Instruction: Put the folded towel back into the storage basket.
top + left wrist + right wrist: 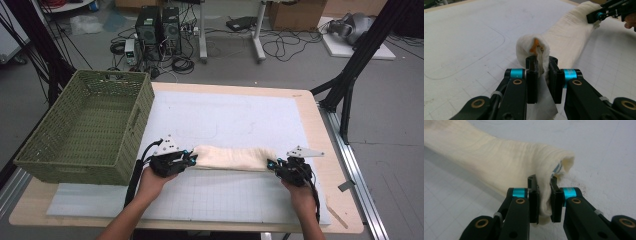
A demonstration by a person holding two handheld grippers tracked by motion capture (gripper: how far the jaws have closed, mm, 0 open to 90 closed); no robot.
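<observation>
**Both ends pinched: cloth roll stretched across the bench**

At 9 o'clock on the bench point(240, 107) sits a green woven basket point(90, 130), open top, nothing visible inside. Just right of it, at about 7 o'clock from bench centre, the left gripper point(191, 159) has its fingers point(532, 75) clamped on the left end of a cream folded cloth point(235, 157). The left gripper view shows that end bunched between the jaws, with an orange mark tucked inside the fold and a flap of fabric hanging down below the fingers.

The cloth runs as a long, soft bundle from 7 to 5 o'clock, lying on the white gridded mat point(230, 197); the middle seems to rest on the mat, though I can't tell if it is slightly lifted.

At 5 o'clock the right gripper point(272, 163) is closed on the right end; in the right gripper view its fingers point(533, 195) pinch a thick fold with a blue print peeking out at the edge.

Judged step: carrying or folding the bundle, likely toward the basket at 9 o'clock. To do it well:
- lift both ends together, level, so the middle doesn't sag and unroll
- hold the grip tight; layers are thick and could slip
- keep light tension between the hands, no yanking
- clear the basket's near rim before lowering.
</observation>
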